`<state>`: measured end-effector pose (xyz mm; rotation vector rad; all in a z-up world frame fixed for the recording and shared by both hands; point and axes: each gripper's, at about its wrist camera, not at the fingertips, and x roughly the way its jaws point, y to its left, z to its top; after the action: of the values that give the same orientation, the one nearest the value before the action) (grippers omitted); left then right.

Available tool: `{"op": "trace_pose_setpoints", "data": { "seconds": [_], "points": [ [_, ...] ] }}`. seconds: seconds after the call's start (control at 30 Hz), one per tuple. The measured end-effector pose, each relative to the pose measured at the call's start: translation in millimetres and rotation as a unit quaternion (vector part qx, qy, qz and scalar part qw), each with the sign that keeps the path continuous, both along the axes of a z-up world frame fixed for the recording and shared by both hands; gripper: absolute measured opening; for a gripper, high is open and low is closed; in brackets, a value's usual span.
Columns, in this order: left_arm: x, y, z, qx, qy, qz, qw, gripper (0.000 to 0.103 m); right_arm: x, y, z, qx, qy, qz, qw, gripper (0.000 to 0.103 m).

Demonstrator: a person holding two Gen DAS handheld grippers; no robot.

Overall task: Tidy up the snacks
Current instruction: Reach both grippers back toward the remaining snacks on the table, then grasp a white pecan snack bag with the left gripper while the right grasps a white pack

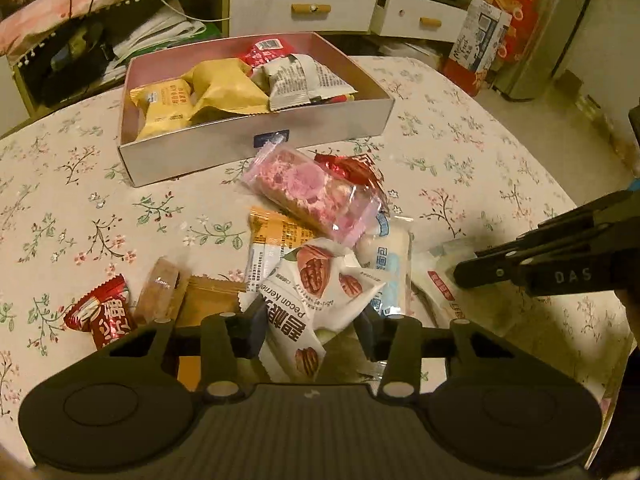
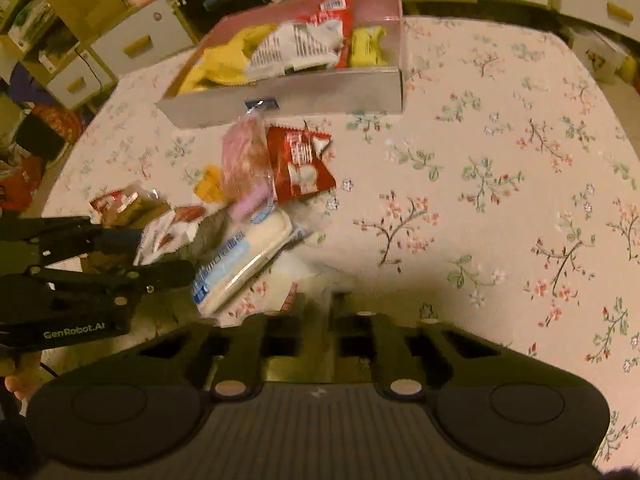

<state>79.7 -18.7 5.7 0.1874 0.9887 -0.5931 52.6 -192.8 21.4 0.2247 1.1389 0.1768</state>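
A silver box point(image 1: 256, 148) at the back of the table holds several snack packets; it also shows in the right wrist view point(image 2: 288, 96). A loose pile lies in front of it: a pink packet point(image 1: 312, 196), an orange-and-white packet point(image 1: 272, 244), a white-and-blue packet point(image 1: 392, 264), a red candy point(image 1: 104, 312). My left gripper point(image 1: 310, 330) is shut on a white pecan packet point(image 1: 312, 280). My right gripper point(image 2: 316, 308) is low over a white packet with red print point(image 2: 304, 280), jaws narrow; whether it grips the packet I cannot tell. A red packet point(image 2: 300, 164) lies behind.
The table wears a floral cloth point(image 2: 500, 184). White drawers with yellow handles point(image 1: 312, 8) and cluttered shelves stand behind it. Cartons and bags point(image 1: 484, 36) sit on the floor at the back right.
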Motion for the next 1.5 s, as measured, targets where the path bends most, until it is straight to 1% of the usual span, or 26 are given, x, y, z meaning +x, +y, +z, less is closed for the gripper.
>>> {"op": "trace_pose_setpoints", "data": {
  "seconds": [0.1,0.27,0.33,0.43,0.5,0.53,0.6,0.67,0.73,0.77,0.83,0.87,0.9,1.1,1.23,1.5],
  "points": [
    [0,2,3,-0.010,0.000,0.006,0.9999,0.047,0,-2,0,0.002,-0.004,0.000,1.000,0.008],
    [-1,10,18,-0.052,-0.001,0.019,0.9985,0.046,-1,-3,7,0.010,-0.015,-0.002,1.000,0.005],
    [-1,11,20,-0.057,-0.001,0.021,0.9981,0.045,-3,-4,10,0.012,-0.015,-0.001,1.000,0.005],
    [0,10,19,-0.053,0.000,0.022,0.9983,0.045,-3,-1,5,0.017,-0.005,0.006,1.000,0.006],
    [1,10,18,-0.053,0.001,0.024,0.9983,0.045,0,-1,-1,0.031,0.013,0.006,0.999,0.018],
    [1,10,18,-0.055,0.001,0.026,0.9982,0.045,1,-2,-3,0.038,0.020,0.004,0.999,0.021],
    [1,12,22,-0.062,-0.003,0.029,0.9976,0.044,2,1,-9,0.047,0.032,0.005,0.998,0.036],
    [0,15,27,-0.075,-0.006,0.031,0.9967,0.044,1,7,-7,0.044,0.024,0.016,0.999,0.043],
    [-1,15,31,-0.083,-0.009,0.031,0.9961,0.044,-2,14,-6,0.023,0.012,0.028,0.999,0.039],
    [-1,15,32,-0.084,-0.010,0.031,0.9959,0.044,-3,16,-6,0.014,0.006,0.031,0.999,0.028],
    [-2,15,34,-0.089,-0.012,0.030,0.9955,0.044,-4,18,-2,0.001,-0.007,0.031,1.000,0.019],
    [-2,16,35,-0.092,-0.013,0.031,0.9952,0.044,-4,17,1,-0.001,-0.013,0.029,0.999,0.010],
    [-2,17,37,-0.096,-0.014,0.032,0.9948,0.044,-5,16,5,-0.003,-0.020,0.029,0.999,0.007],
    [0,27,47,-0.128,-0.020,0.047,0.9905,0.044,-7,10,16,0.006,-0.039,0.034,0.999,0.002],
    [1,34,54,-0.143,-0.027,0.057,0.9878,0.044,-3,-1,28,0.017,-0.056,0.017,0.998,0.001],
    [6,44,62,-0.164,-0.034,0.078,0.9828,0.044,-1,-14,44,0.020,-0.083,-0.006,0.996,0.000]
  ]
}}
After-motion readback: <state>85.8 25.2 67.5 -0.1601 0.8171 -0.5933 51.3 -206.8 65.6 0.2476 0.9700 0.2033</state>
